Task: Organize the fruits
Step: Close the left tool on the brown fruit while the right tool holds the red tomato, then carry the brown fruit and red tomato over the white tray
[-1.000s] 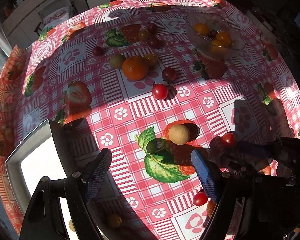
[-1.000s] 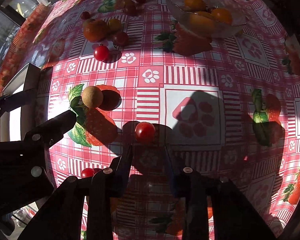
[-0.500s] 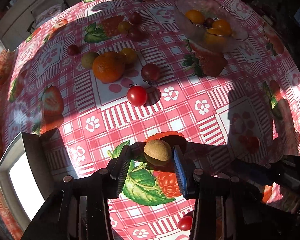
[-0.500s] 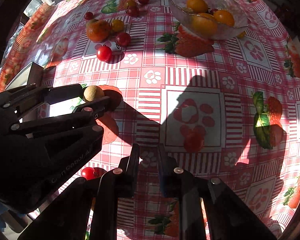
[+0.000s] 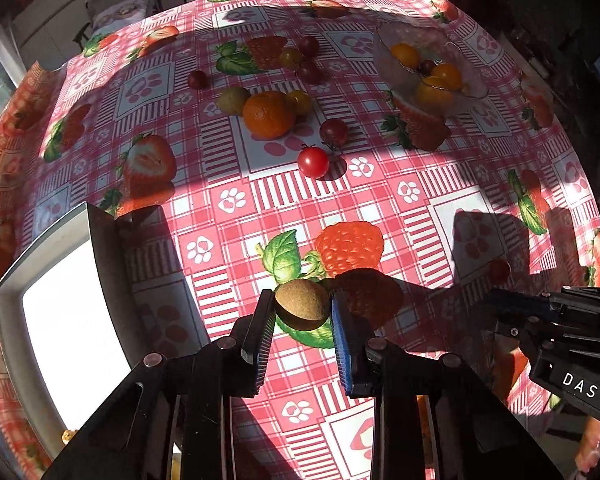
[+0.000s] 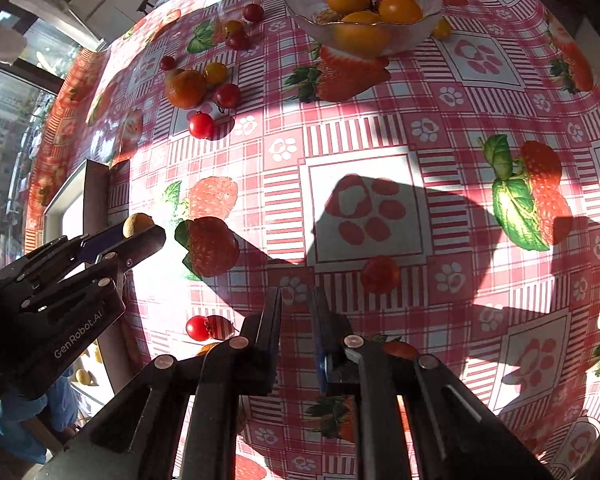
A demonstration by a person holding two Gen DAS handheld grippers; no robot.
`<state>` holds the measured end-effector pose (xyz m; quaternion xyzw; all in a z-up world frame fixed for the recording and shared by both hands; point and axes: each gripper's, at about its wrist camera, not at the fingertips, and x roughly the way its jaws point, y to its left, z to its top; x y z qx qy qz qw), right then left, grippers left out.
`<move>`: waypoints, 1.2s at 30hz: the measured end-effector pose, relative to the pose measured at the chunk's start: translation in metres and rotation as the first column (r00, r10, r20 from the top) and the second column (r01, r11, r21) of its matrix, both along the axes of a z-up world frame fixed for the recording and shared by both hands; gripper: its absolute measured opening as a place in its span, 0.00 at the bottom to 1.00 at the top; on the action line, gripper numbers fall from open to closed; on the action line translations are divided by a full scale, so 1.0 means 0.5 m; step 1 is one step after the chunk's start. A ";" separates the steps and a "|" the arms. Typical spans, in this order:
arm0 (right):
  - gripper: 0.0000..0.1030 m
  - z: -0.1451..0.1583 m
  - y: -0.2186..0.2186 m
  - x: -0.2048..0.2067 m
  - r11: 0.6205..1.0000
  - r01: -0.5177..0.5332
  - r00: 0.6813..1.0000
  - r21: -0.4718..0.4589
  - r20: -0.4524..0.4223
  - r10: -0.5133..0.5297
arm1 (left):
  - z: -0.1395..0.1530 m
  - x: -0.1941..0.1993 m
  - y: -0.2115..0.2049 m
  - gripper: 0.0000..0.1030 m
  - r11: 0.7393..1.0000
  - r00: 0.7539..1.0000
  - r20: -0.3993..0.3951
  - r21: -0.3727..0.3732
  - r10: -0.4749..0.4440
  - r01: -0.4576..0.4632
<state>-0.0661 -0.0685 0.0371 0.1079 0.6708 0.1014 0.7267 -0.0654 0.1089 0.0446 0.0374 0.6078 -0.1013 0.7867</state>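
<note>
Left gripper (image 5: 302, 312) pinches a tan fruit (image 5: 302, 304); right gripper (image 6: 298, 304) pressed together, empty — several in the glass bowl (image 6: 300, 8), many loose mid-table.

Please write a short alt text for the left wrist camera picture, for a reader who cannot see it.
The left gripper is shut on a small round tan fruit above a red checked strawberry tablecloth. Farther back lie an orange, cherry tomatoes and a glass bowl of yellow fruit; a white tray sits at the left.
</note>
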 end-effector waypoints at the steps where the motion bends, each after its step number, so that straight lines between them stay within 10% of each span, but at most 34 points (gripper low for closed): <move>1: 0.15 0.002 -0.002 -0.003 1.000 0.003 1.000 0.004 -0.003 -0.003 | 0.005 -0.008 0.008 0.28 1.000 1.000 0.002 -0.005 0.006 -0.006; 9: 0.18 -0.015 -0.002 0.001 1.000 0.009 1.000 -0.012 -0.026 -0.009 | 0.033 -0.042 0.016 0.28 0.999 0.999 0.019 -0.006 0.034 -0.033; 14: 0.48 -0.018 -0.006 -0.015 0.999 0.000 1.000 -0.039 -0.015 -0.001 | 0.037 -0.059 0.023 0.28 1.000 0.999 0.022 -0.001 0.029 -0.029; 33: 0.48 -0.033 -0.041 0.009 0.987 0.031 0.999 -0.158 0.019 -0.028 | 0.027 -0.073 0.005 0.28 1.000 1.000 0.015 0.004 0.009 -0.009; 36: 0.27 -0.037 -0.031 0.014 0.981 0.009 1.000 -0.195 0.018 -0.006 | 0.028 -0.074 0.003 0.28 1.000 1.000 0.016 0.004 0.012 -0.012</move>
